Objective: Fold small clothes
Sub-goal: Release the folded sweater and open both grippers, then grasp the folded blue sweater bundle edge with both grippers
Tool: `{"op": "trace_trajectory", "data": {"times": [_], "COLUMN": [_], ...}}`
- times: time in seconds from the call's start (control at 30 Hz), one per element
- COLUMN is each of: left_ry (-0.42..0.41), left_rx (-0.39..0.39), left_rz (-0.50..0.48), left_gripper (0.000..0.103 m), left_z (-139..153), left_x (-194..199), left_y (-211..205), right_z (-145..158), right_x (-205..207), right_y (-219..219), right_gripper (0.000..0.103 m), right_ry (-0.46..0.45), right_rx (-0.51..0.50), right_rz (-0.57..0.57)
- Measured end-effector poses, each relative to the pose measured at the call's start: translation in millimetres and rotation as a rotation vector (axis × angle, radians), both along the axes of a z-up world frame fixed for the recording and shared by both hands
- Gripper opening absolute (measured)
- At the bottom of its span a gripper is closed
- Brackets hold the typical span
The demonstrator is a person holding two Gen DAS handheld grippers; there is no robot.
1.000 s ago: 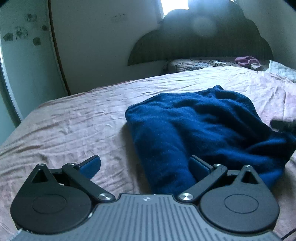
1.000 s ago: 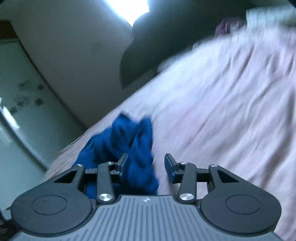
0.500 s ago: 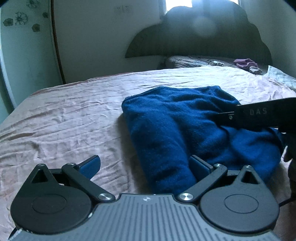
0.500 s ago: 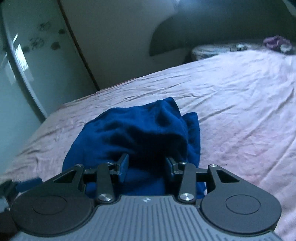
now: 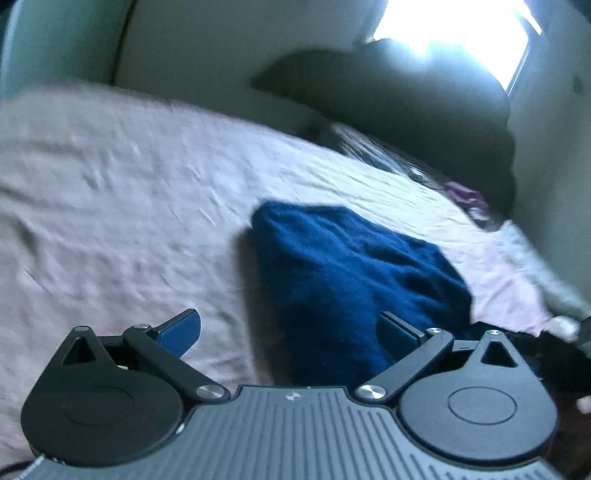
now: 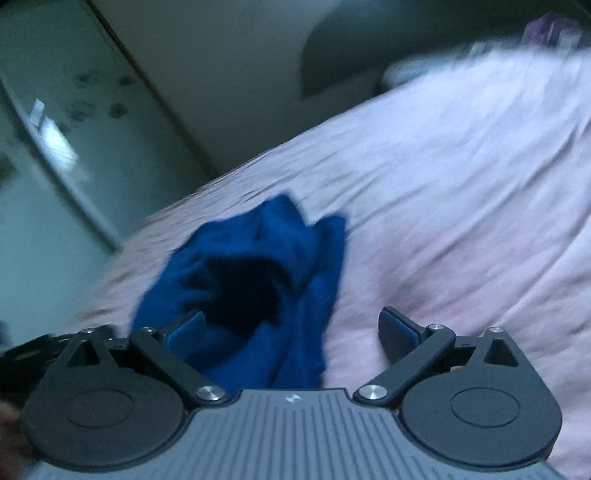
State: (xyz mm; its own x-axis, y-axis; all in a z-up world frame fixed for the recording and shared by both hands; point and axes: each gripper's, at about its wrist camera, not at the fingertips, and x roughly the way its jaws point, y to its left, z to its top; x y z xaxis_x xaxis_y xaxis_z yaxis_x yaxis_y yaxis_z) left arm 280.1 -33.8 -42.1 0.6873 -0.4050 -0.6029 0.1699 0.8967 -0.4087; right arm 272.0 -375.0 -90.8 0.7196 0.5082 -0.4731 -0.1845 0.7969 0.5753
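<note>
A dark blue fuzzy garment (image 5: 354, 273) lies folded in a lump on the pink bedsheet (image 5: 118, 206). My left gripper (image 5: 290, 330) is open and empty, just in front of the garment's near edge, its right finger over the cloth. In the right wrist view the same garment (image 6: 258, 273) lies bunched, with its near end between the fingers. My right gripper (image 6: 291, 330) is wide open and holds nothing. Both views are blurred by motion.
A dark headboard (image 5: 399, 96) and a bright window (image 5: 454, 33) stand at the far end of the bed. A purple cloth (image 5: 465, 195) lies near the pillows. A pale wardrobe door (image 6: 48, 147) is to the left. Wrinkled bedsheet (image 6: 461, 184) stretches to the right.
My right gripper has opened wide from a narrow gap on the garment. Both cameras have tilted and swung; the garment lies in much the same place.
</note>
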Motion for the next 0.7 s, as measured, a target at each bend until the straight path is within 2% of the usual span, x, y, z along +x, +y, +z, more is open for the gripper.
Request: {"op": "trace_trajectory", "data": {"times": [0.1,0.2,0.27,0.37,0.43,0.5,0.53,0.57,0.6,0.67,0.7], "left_ry": [0.059,0.024,0.017,-0.014,-0.029,-0.042,-0.043,-0.042,-0.034,-0.012,-0.006], "left_rx": [-0.100,-0.100,-0.122,-0.128,-0.122,-0.092,-0.079,-0.078,-0.093,-0.134,-0.150], "left_rz": [-0.071,-0.115,-0.151,-0.153,-0.148,-0.134,-0.127,-0.125,-0.119,-0.106,-0.102], "left_gripper": [0.102,0.102,0.101,0.100,0.095,0.083,0.068,0.060,0.055,0.037,0.035], "left_z": [-13,-16,-21,-25,-26,-26,-27,-27,-28,-29,-28], "left_x": [10,16,23,27,29,29,28,29,29,31,31], "left_y": [-4,-14,-20,-29,-34,-37,-38,-37,-34,-27,-23], "right_z": [-2,-6,-5,-5,-5,-6,-7,-8,-11,-18,-19], "right_x": [9,24,33,50,59,62,63,61,61,59,56], "right_y": [-5,0,12,23,33,42,44,39,35,27,26], "right_gripper": [0.102,0.102,0.102,0.101,0.101,0.092,0.079,0.056,0.049,0.037,0.035], "right_ry": [0.000,0.012,0.008,0.005,-0.003,-0.007,-0.004,0.005,0.027,0.048,0.057], "right_rx": [0.073,0.142,0.128,0.149,0.149,0.125,0.115,0.109,0.121,0.184,0.204], "right_rz": [0.131,0.258,0.299,0.310,0.303,0.281,0.265,0.239,0.209,0.167,0.147]}}
